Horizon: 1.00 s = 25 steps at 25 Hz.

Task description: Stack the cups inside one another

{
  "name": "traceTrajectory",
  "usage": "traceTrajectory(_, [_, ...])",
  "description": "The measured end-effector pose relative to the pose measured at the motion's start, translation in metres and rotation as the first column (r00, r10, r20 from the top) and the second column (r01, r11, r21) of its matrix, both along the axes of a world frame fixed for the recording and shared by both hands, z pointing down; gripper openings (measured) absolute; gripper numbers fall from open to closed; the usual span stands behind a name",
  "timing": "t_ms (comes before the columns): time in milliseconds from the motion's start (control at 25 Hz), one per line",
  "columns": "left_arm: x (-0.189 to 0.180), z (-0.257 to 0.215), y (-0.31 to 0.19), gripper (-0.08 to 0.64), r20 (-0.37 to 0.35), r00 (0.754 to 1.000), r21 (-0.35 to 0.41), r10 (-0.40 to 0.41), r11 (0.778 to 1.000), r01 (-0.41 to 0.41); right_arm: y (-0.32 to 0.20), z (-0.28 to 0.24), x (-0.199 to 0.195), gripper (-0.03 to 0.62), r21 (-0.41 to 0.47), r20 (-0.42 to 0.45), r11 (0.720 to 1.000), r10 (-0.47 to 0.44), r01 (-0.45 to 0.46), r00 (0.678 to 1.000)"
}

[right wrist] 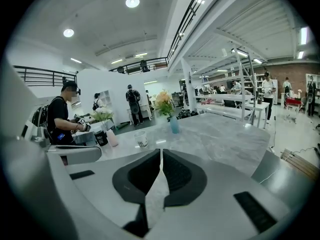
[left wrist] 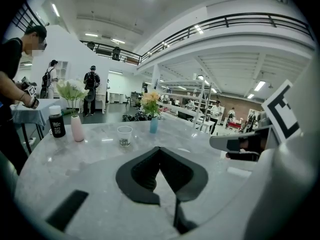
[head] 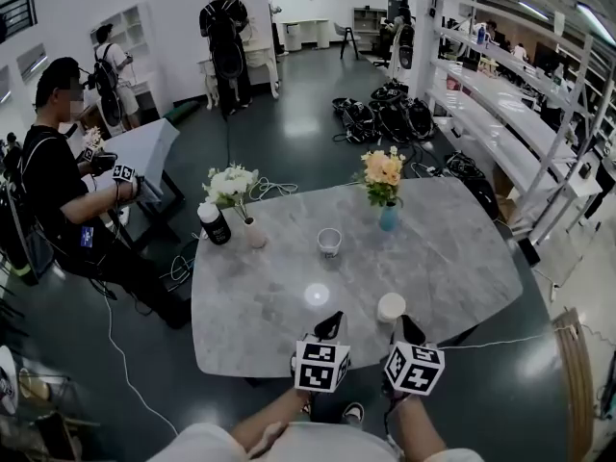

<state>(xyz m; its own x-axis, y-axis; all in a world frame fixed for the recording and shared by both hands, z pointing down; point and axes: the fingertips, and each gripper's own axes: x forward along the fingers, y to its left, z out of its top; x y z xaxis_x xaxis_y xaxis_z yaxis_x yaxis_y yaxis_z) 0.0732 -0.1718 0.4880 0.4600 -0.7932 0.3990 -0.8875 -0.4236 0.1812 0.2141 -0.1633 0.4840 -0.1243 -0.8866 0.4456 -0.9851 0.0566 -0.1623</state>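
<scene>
Tabletop [head: 462, 258] edge nr R gripper [head: 405, 322]

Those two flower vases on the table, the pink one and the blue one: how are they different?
The pink vase holds white flowers; the blue vase holds orange flowers. The pink vase stands close beside a dark bottle near one edge of the table, while the blue vase stands alone, further along the far side. Both are slim and upright on the same table.

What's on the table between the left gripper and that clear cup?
Nothing. Only bare table with a glint of light separates the left gripper from the clear cup, as the head view shows.
</scene>
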Motion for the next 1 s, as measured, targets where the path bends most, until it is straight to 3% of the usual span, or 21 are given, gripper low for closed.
traceTrajectory(560, [-0.013,0.008,-0.008,-0.005,0.018,0.997,-0.014,-0.073,0.997,0.073,-0.016,0.003,-0.011,0.020,-0.008,0.008,0.997,-0.071,0.071,0.997])
traceTrajectory(1000, [-0.032,0.017,-0.007,-0.005,0.031,0.983,-0.051,-0.180,0.982,0.181,-0.036,-0.008,-0.055,0.020,0.008,0.083,0.969,-0.248,0.248,0.965])
